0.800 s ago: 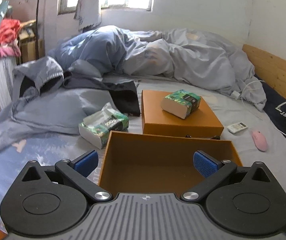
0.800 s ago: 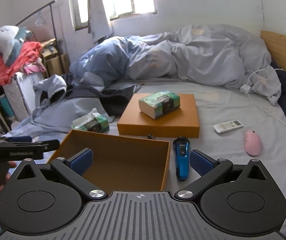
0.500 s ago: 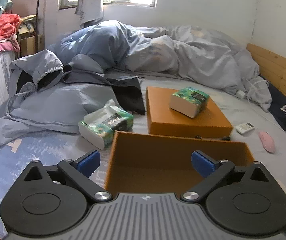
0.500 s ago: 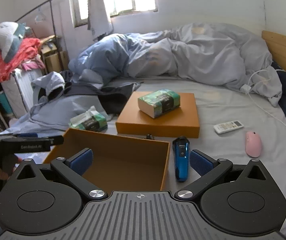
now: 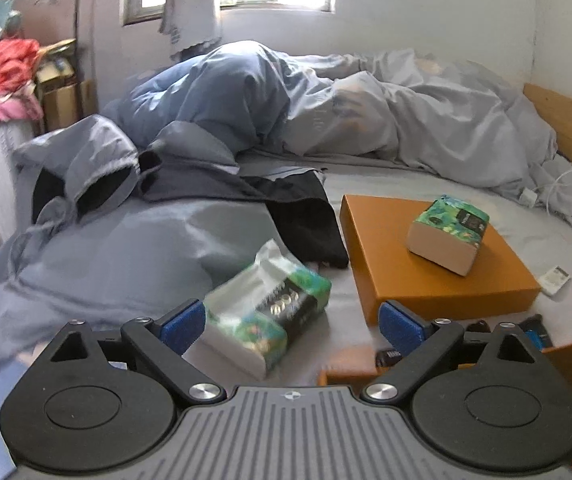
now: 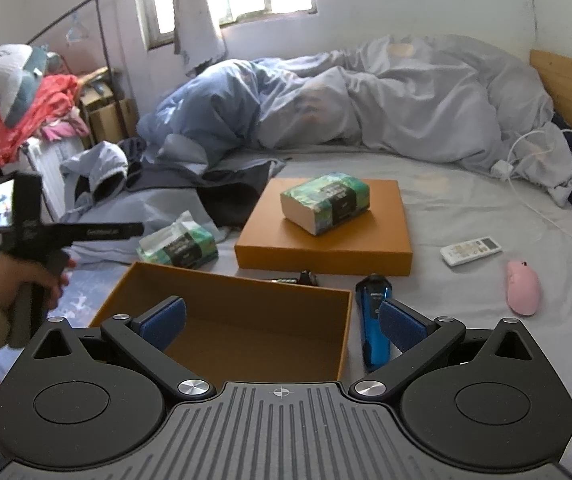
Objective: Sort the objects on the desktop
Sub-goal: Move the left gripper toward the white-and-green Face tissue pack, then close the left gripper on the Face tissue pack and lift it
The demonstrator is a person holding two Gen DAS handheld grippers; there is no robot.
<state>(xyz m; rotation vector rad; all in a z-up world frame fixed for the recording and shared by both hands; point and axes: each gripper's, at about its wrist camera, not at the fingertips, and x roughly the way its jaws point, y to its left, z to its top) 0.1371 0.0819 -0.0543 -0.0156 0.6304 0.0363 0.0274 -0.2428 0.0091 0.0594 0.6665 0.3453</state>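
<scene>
Lower frame, both wrist views: the left gripper and the right gripper each stand with jaws spread wide and nothing between the pads. In the right view the open orange box lies just beyond the right gripper at lower centre, its visible floor bare; the blue shaver lies just beside the box's right wall, near the right-hand pad. Left of centre, the opened tissue pack sits just ahead of the left gripper, between the lines of its fingers but not touched; it is smeared by motion blur. Mid-frame, the flat orange lid carries a sealed tissue pack; a small dark item at its near edge is too small to identify. Right of centre lie the white remote and the pink mouse, well apart from the box. Judged step: the left gripper is lined up on the opened pack; a grasp would call for advancing until the pads flank it, then closing gently on soft packaging. In the left view the box is cut off at lower right. A hand at the left edge grips the left tool's handle.
</scene>
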